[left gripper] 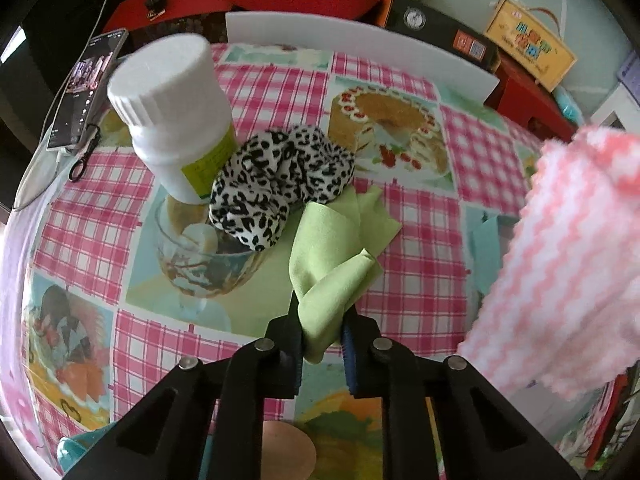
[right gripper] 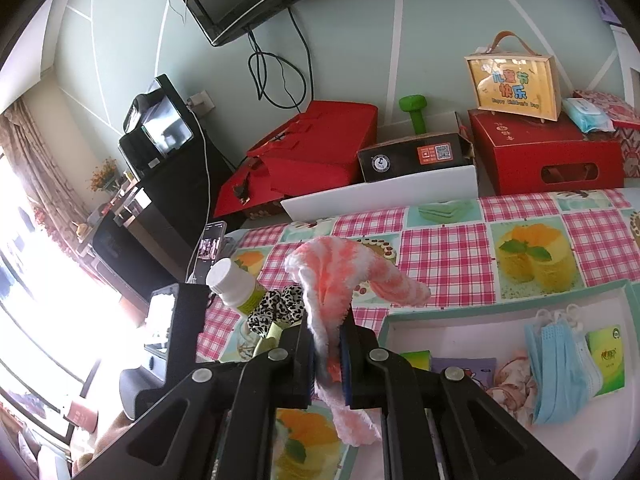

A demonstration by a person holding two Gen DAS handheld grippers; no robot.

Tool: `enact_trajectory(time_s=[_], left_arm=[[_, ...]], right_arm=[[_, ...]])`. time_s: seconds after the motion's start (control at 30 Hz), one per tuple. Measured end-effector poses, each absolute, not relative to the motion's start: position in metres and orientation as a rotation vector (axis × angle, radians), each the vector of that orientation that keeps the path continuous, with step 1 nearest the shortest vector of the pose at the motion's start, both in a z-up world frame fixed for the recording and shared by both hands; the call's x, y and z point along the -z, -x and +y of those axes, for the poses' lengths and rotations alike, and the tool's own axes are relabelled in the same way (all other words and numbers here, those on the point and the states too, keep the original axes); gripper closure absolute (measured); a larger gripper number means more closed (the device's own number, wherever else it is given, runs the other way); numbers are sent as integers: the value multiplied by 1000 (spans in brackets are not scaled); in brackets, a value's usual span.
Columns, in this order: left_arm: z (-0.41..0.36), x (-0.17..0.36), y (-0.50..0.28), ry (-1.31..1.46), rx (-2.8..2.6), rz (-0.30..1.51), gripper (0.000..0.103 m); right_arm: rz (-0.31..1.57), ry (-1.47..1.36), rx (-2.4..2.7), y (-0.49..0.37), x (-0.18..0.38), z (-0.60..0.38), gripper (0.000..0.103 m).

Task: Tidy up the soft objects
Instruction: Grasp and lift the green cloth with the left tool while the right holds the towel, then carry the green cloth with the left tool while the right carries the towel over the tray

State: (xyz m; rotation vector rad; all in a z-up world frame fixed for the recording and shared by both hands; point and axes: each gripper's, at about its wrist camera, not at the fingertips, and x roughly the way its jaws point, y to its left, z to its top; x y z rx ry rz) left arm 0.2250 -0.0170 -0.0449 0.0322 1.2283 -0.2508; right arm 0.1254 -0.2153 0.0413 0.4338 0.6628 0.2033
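My left gripper [left gripper: 322, 320] is shut on a light green cloth [left gripper: 340, 248], held just above the table. A leopard-print scrunchie [left gripper: 276, 176] lies beyond it, against a white bottle [left gripper: 176, 116]. My right gripper [right gripper: 326, 332] is shut on a pink-and-white fluffy cloth [right gripper: 340, 272] and holds it up above the table; this cloth also hangs at the right of the left wrist view [left gripper: 568, 248]. The scrunchie [right gripper: 280, 304] and bottle [right gripper: 236, 284] show left of it.
A shallow teal-rimmed box [right gripper: 504, 312] at the right holds blue face masks [right gripper: 560, 364], a green packet [right gripper: 608, 356] and a patterned cloth [right gripper: 512, 376]. A phone [left gripper: 88, 88] lies at the table's left edge. Red boxes [right gripper: 544, 156] and a white tray [right gripper: 380, 196] stand behind the table.
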Motion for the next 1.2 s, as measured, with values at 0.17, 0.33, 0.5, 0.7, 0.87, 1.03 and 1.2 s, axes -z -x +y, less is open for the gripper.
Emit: enact_trajectory(time_s=[0.17, 0.33, 0.5, 0.7, 0.87, 1.03, 1.2], left_arm=[[-13, 24, -222, 1, 272, 1190, 87], [-11, 0, -212, 25, 290, 1126, 87], [-12, -19, -205, 38, 302, 1070, 87], [-11, -48, -195, 49, 323, 988, 88], [-14, -69, -184, 50, 347, 931, 88], [-18, -86, -175, 44, 374, 883, 87], [-27, -91, -168, 31, 404, 871, 87]], right_arm=[[660, -434, -204, -125, -42, -215, 93], [654, -436, -205, -124, -44, -216, 93], [630, -435, -210, -119, -49, -217, 93], [585, -442, -210, -110, -59, -219, 93], [546, -427, -195, -100, -73, -221, 93], [513, -418, -163, -87, -85, -228, 93], [501, -426, -80, -74, -90, -250, 93]])
